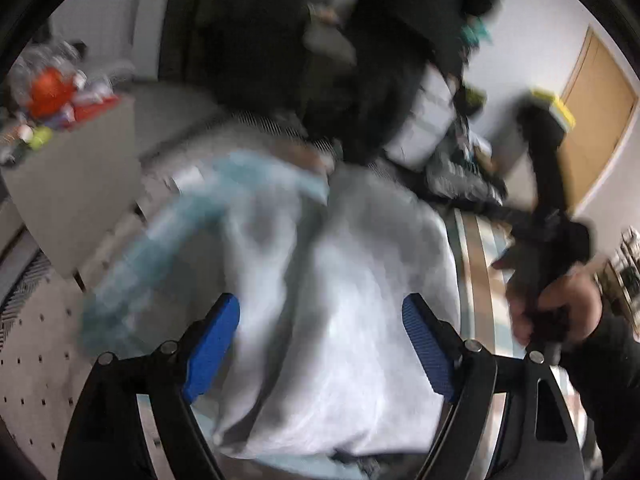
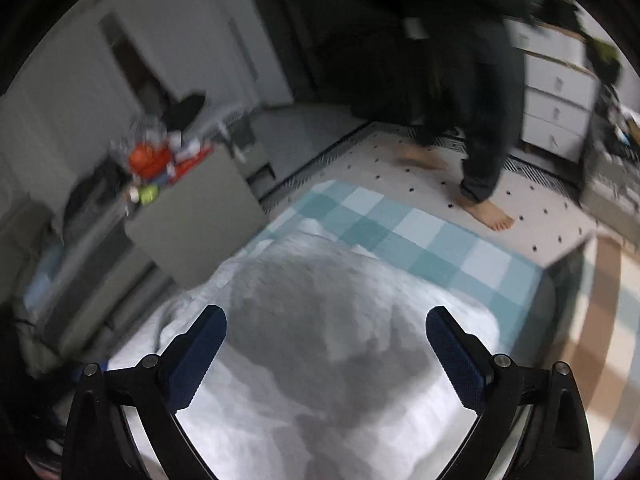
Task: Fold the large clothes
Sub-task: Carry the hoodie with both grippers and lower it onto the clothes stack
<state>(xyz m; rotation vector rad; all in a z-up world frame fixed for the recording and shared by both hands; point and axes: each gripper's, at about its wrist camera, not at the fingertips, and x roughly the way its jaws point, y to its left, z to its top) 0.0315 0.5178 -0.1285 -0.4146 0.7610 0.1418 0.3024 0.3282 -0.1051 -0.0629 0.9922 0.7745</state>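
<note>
A large white garment (image 2: 320,344) lies in a rumpled heap on a blue-and-white checked mat (image 2: 408,236). The same white garment (image 1: 328,304) fills the middle of the blurred left wrist view, with a pale blue part of it or of the mat at its left. My left gripper (image 1: 320,312) hangs over the cloth, its blue pads wide apart with nothing pinched. My right gripper (image 2: 326,320) also stands open above the heap, clear of it. In the left wrist view a hand (image 1: 560,308) grips the other black tool at the right.
A grey low table (image 2: 192,224) with an orange thing and clutter stands left of the mat. A person's bare feet (image 2: 488,216) and dark trousers stand on the dotted white rug beyond it. White drawers (image 2: 556,100) are at the far right.
</note>
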